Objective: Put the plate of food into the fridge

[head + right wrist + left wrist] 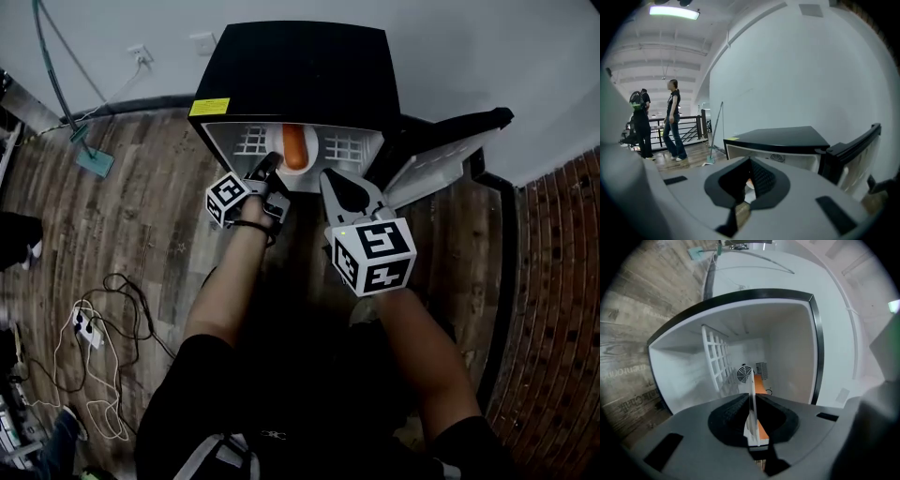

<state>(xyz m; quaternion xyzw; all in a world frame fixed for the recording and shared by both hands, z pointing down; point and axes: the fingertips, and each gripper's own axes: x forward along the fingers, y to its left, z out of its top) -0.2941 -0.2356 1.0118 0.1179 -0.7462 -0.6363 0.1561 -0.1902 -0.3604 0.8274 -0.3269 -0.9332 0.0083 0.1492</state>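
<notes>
A black mini fridge [300, 66] stands open, its door [441, 155] swung out to the right. A white plate [278, 157] with an orange sausage [294, 147] sits at the mouth of the white interior. My left gripper [267, 171] is shut on the plate's near rim. In the left gripper view the plate [752, 392] shows edge-on between the pads, with the sausage [760, 384] beyond and a wire shelf [717, 362] further in. My right gripper [330, 180] hovers just right of the plate, shut with nothing in it, and points at the fridge [778, 136].
The wooden floor on the left holds a power strip with tangled cables [89, 328] and a mop head [94, 159]. A brick wall [562, 281] runs down the right. Two people [672, 117] stand far off by a railing.
</notes>
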